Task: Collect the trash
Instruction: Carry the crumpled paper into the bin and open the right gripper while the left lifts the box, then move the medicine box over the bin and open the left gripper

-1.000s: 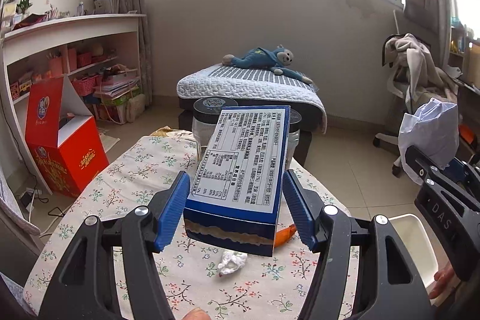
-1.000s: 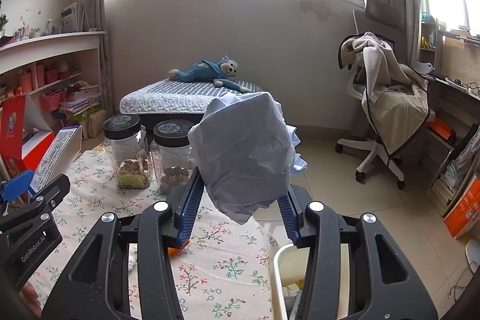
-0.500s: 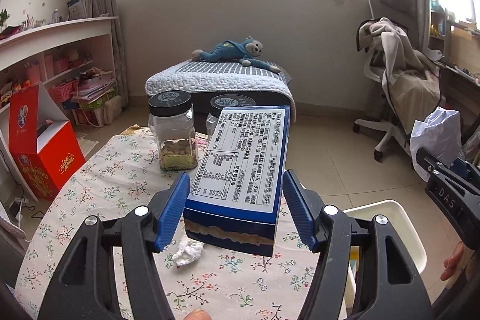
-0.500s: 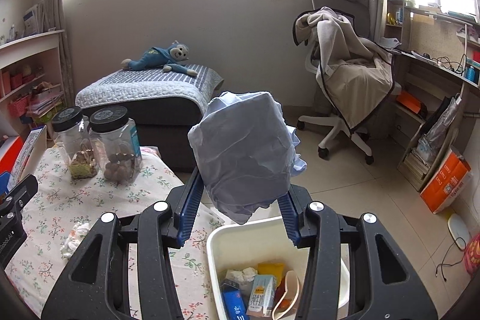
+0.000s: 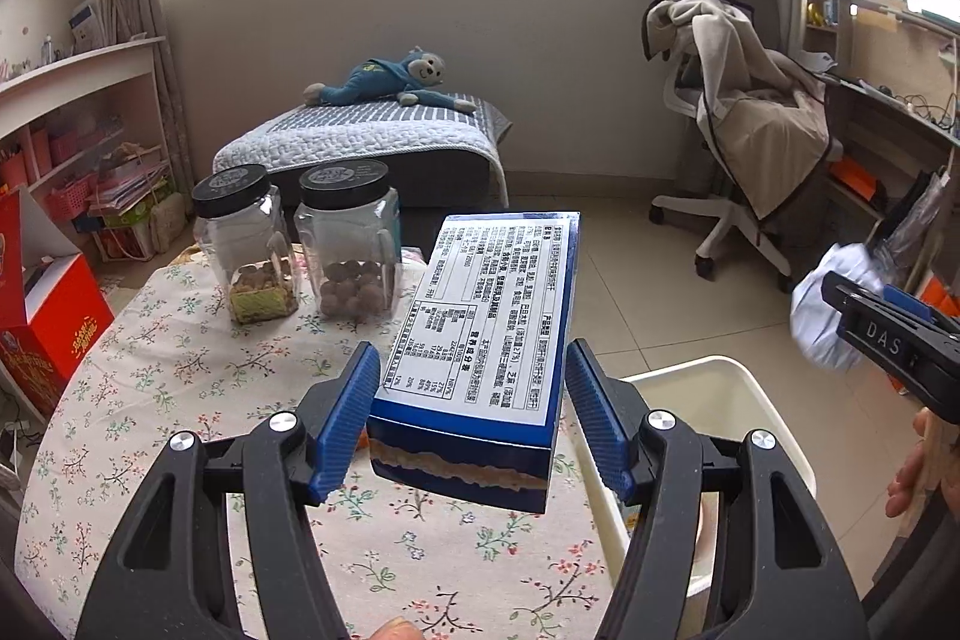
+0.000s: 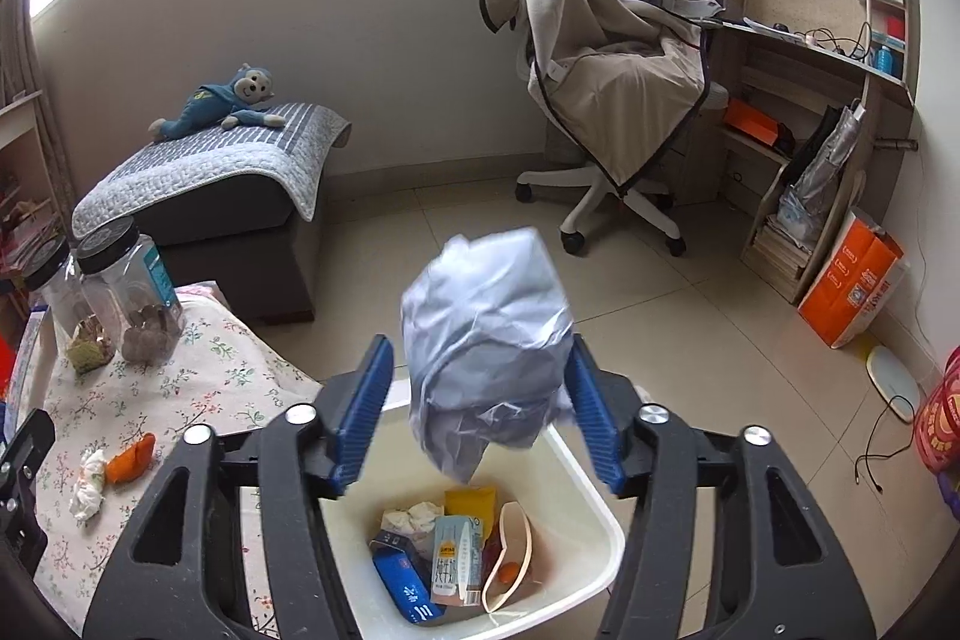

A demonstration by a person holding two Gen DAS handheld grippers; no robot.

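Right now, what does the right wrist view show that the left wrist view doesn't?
Only the right wrist view: the trash inside the white bin, such as the milk carton, plus a tissue and an orange scrap on the table. Only the left wrist view: the person's hand and the blue box label face-on. Both: two jars, the crumpled bag, the plush monkey.

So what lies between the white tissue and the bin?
An orange scrap beside the tissue, then flowered tablecloth up to the bin; right wrist view shows it.
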